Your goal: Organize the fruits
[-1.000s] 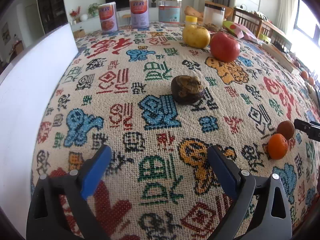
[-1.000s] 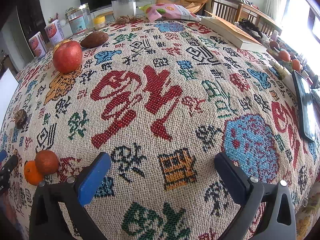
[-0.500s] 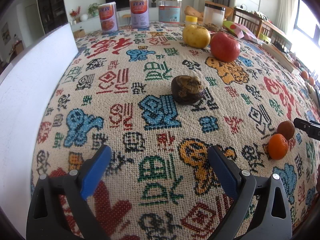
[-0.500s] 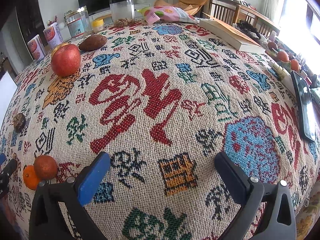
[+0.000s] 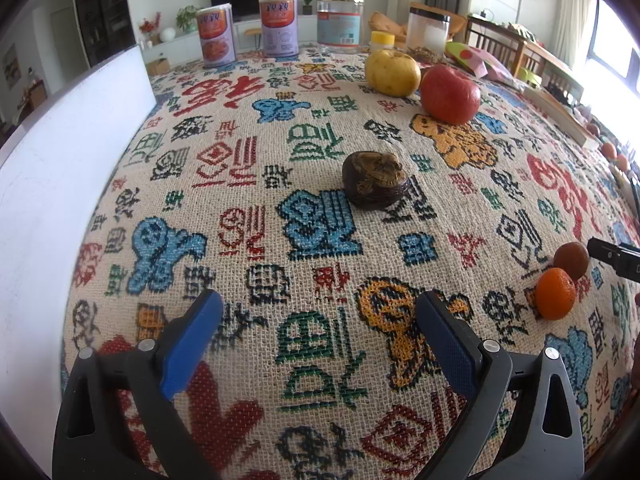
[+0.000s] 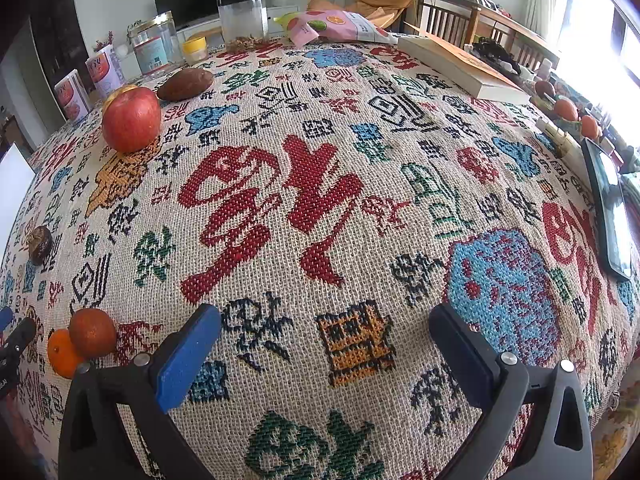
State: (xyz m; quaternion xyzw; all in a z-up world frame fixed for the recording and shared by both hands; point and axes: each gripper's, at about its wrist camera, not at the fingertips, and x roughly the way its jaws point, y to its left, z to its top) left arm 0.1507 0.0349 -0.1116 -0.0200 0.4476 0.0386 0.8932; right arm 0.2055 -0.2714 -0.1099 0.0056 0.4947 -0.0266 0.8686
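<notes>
On the patterned cloth point(image 5: 320, 240) there is one red apple point(image 5: 450, 95), one yellow apple point(image 5: 391, 72), one dark wrinkly fruit point(image 5: 375, 179) in the middle, one orange point(image 5: 555, 299) and one brown round fruit point(image 5: 571, 261) at the right edge. One long brown fruit point(image 6: 185, 84) lies at the upper left of the right wrist view. Two pink cans point(image 5: 216, 35) stand at the top. Three jars point(image 5: 340, 18) stand there too. One book point(image 6: 460, 70) lies at the upper right.

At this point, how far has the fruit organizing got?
Barely begun. Both tongs, left and right, are open and hold nothing. Only the orange and brown fruit sit paired; the red apple, yellow fruit and dark fruit lie scattered.
</notes>
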